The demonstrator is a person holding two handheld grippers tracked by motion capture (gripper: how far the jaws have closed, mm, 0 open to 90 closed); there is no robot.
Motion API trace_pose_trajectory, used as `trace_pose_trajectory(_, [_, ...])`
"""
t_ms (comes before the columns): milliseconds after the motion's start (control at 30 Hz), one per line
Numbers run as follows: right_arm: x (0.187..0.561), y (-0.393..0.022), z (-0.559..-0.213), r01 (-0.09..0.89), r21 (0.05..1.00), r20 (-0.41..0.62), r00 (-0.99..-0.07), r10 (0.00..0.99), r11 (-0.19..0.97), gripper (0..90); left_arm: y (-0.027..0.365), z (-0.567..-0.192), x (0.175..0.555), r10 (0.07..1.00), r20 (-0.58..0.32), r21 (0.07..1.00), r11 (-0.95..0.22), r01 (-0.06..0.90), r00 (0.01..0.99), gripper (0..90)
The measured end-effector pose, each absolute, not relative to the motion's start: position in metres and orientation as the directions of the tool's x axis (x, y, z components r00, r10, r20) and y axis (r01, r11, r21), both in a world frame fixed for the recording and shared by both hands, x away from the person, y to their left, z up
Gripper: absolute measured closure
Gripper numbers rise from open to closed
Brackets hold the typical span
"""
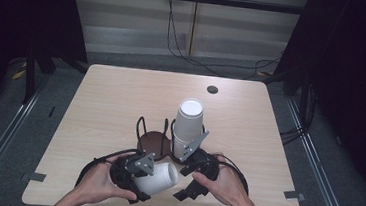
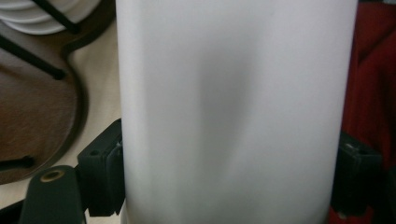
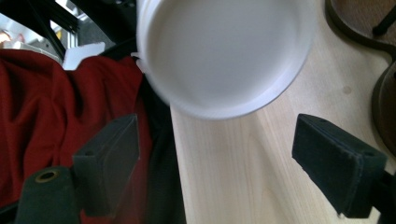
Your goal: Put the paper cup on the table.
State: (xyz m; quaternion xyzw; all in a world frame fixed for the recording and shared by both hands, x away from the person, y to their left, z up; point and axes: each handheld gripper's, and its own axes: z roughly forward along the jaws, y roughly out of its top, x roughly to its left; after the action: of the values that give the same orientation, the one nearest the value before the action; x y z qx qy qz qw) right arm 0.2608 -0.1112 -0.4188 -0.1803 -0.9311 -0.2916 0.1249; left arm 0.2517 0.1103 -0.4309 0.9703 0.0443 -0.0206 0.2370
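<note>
1. Left gripper: at the near table edge, jaws clamped across the wall of a single white cup. In the left gripper view both pads press against the cup from either side.
2. Cup attitude: lying on its side, long axis roughly level, closed bottom pointing toward the right gripper. Held just above the table, apparently not resting on it.
3. Key relation: cup bottom just beside the right gripper's jaws, slightly apart from them. In the right gripper view the round cup base sits ahead of and between the two pads, untouched.
4. Right gripper: jaws wide apart, nothing between the pads; right hand wrapped around the body, jaws aimed leftward at the cup.
5. Left hand: gripping from below and behind, wrist low at the table edge.
6. Farther off: dark cup holder with wire uprights; left bay vacant, right bay carrying a tall stack of cups, upside down.
7. Judgement: likely next move, passing or seating the held cup; right hand nearer to the stack.
</note>
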Motion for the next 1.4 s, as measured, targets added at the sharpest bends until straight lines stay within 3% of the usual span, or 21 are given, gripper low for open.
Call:
trace_pose_trajectory(533, [0.263,-0.098,-0.43,0.406,0.416,0.396,-0.886,0.239,0.814,16.2,0.096,-0.441,0.242,0.02,-0.049,0.38,-0.924,0.037,0.999,17.6])
trace_pose_trajectory(1400, [0.256,-0.081,-0.434,0.391,0.436,0.437,-0.879,0.189,0.81,17.2,0.089,-0.44,0.235,-0.014,-0.063,0.38,-0.925,0.012,0.998,17.4])
